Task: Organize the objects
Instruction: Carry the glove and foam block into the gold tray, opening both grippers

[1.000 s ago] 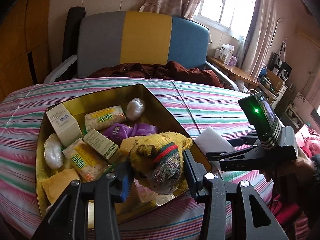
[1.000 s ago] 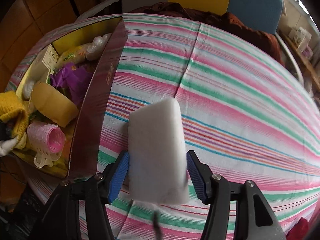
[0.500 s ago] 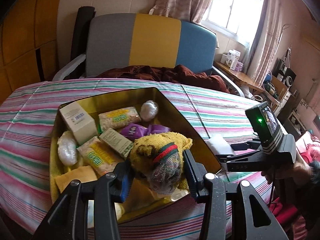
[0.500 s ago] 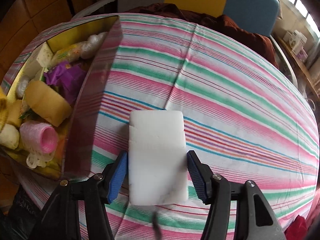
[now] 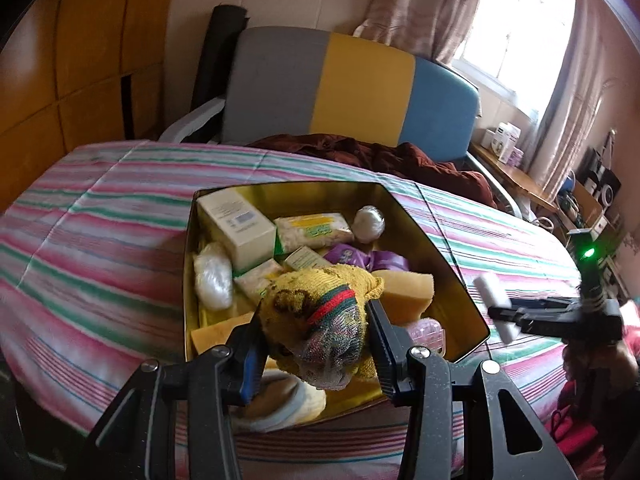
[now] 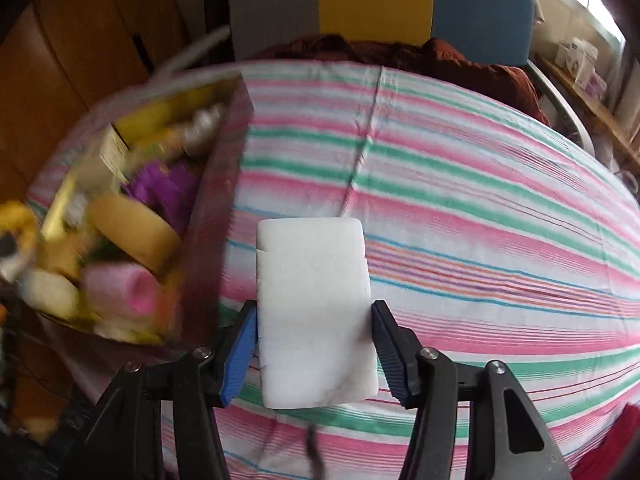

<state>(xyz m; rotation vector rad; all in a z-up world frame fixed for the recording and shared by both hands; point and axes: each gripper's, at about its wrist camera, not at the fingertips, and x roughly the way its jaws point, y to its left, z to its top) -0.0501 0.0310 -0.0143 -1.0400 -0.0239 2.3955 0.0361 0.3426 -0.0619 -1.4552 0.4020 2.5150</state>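
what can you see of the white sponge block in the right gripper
The white sponge block is a flat rectangle with rounded corners, foam-like and matte, with a small notch on its left edge and faint grey smudges near its lower end. The right gripper is shut on it, blue-padded fingers pressing its two long sides. It is held above the striped tablecloth, right of the tin. In the left wrist view it shows edge-on.

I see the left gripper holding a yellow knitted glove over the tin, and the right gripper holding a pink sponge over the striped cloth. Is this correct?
Not quite: the sponge in the right gripper is white, not pink, as the right wrist view shows. The rest holds: the left gripper holds the yellow knitted glove over the tin.
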